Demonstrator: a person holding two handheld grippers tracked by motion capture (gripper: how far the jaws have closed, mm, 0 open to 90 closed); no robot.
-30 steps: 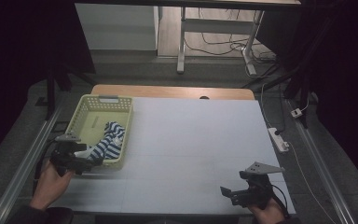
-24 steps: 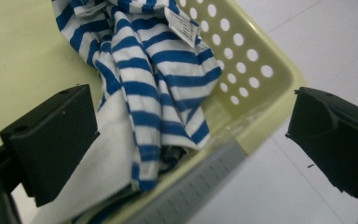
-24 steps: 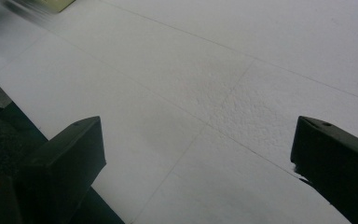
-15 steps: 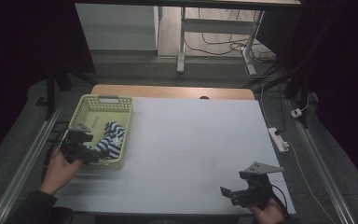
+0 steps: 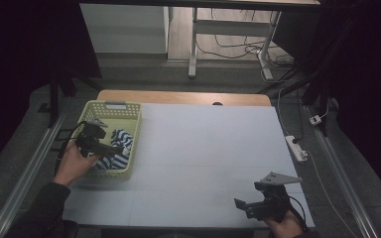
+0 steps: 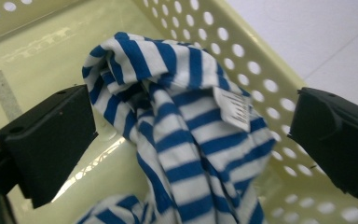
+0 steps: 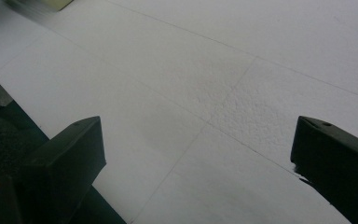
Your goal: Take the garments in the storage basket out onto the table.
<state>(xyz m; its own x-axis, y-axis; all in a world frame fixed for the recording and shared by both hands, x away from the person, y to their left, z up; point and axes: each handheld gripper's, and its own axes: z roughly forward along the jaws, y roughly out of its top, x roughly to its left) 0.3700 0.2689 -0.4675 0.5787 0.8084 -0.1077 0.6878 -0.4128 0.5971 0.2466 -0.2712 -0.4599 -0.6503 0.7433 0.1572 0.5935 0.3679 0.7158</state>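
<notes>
Our left gripper [image 6: 191, 135] holds its fingers wide around the striped cloth [image 6: 191, 140] in the basket [image 5: 129, 111]. We should close low on the bunched fold. Right gripper [image 5: 258, 206] waits wide over the bench [image 5: 203, 148].

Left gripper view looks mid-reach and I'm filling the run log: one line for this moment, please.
left gripper: open, straddling striped cloth in basket | right gripper: open, idle above table

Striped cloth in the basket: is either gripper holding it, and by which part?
No. The left gripper is open around the striped cloth; the right gripper is open.
</notes>
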